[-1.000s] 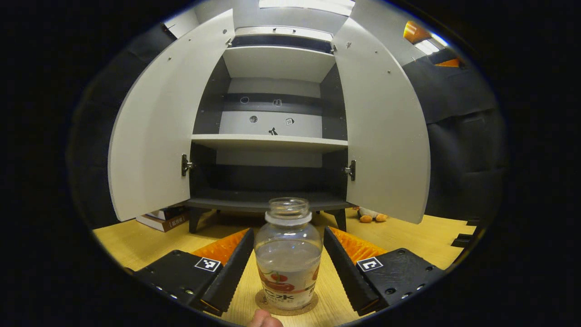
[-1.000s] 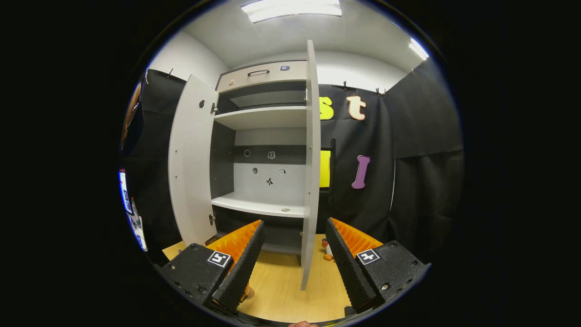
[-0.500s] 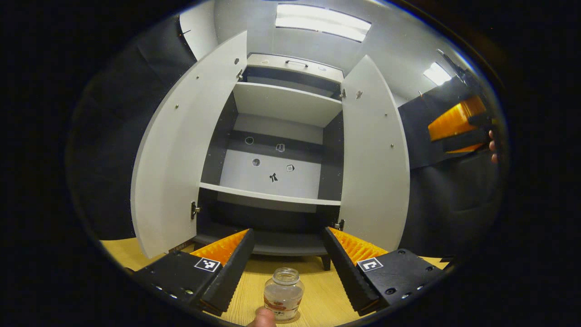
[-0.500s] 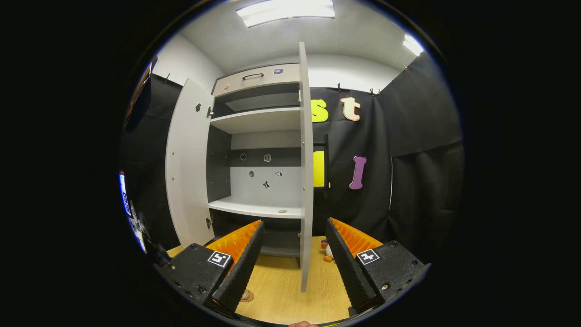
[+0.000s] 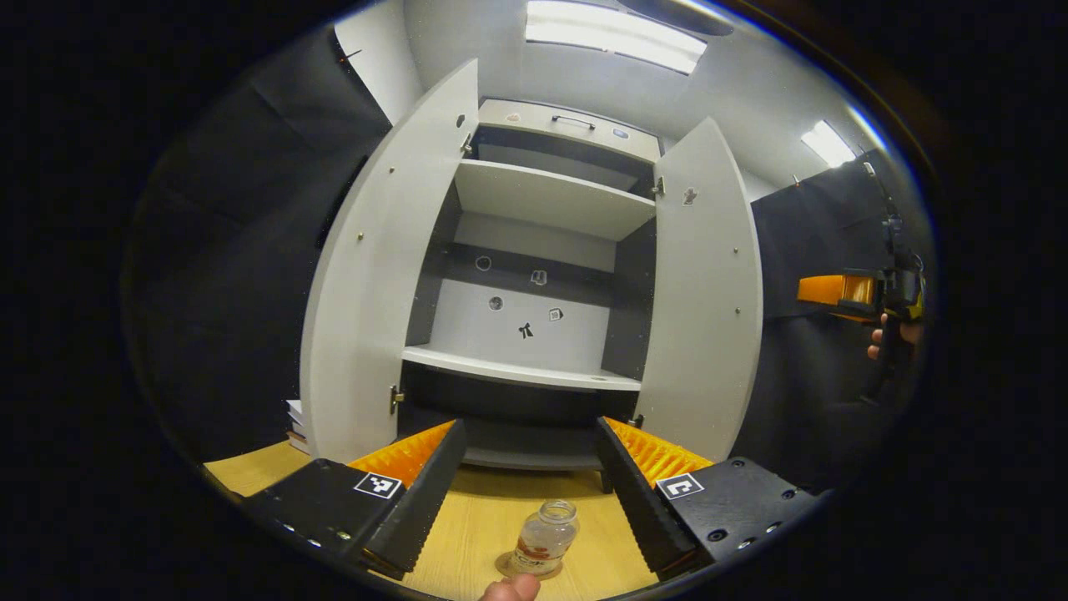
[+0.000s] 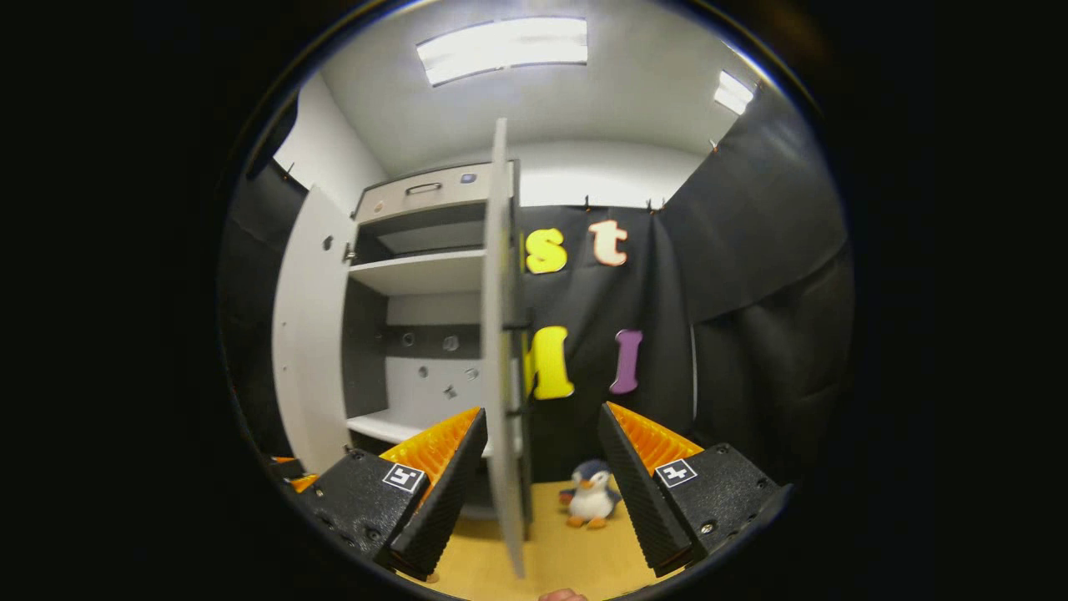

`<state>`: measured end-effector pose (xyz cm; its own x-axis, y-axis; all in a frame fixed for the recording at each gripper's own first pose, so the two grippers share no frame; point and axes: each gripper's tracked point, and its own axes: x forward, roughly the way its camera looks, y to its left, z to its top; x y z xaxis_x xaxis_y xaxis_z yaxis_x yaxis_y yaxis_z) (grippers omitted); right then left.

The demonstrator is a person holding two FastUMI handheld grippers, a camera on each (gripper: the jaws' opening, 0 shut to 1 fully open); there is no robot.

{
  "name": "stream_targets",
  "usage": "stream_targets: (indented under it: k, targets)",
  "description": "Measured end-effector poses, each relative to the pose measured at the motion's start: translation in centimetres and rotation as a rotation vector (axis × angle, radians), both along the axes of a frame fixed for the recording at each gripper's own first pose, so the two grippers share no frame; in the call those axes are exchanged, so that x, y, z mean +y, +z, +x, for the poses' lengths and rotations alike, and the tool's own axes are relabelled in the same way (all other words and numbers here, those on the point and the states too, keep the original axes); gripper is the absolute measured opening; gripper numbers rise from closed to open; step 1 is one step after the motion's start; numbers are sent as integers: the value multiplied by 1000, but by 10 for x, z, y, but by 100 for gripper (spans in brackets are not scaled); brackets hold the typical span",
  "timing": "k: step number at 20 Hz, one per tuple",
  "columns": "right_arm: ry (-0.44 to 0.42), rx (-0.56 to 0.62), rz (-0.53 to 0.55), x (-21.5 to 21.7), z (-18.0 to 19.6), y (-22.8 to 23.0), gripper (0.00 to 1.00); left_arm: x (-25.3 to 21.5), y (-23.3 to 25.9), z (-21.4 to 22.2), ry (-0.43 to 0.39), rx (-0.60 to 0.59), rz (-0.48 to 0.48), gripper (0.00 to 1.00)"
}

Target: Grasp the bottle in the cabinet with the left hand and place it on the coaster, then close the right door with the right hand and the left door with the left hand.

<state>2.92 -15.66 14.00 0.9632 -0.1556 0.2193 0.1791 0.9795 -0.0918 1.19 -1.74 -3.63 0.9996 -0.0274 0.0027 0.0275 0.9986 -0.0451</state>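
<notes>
While raised above the bottle (image 5: 546,531) on its coaster (image 5: 529,568), left gripper (image 5: 528,480) spread wide, empty; right gripper (image 6: 542,467) likewise released, straddling the right door (image 6: 501,351) edge.

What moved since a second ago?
The left hand-held gripper backed up and away from the bottle, which stands on its coaster. The right hand-held gripper shifted rightward past the right door's edge. Both doors stayed open, both grippers open.
</notes>
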Motion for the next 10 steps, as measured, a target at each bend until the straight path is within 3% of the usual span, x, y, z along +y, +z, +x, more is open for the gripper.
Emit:
stream_targets:
  k: [6,7,10]
  targets:
    - [-26,36,-26,-43,69,40,83,3,-12,-7,11,43,18,99]
    - [-25,38,-21,-44,78,42,83,1,-12,-7,8,46,15,95]
    - [-13,55,-9,-36,92,39,83,2,-12,-8,13,44,22,95]
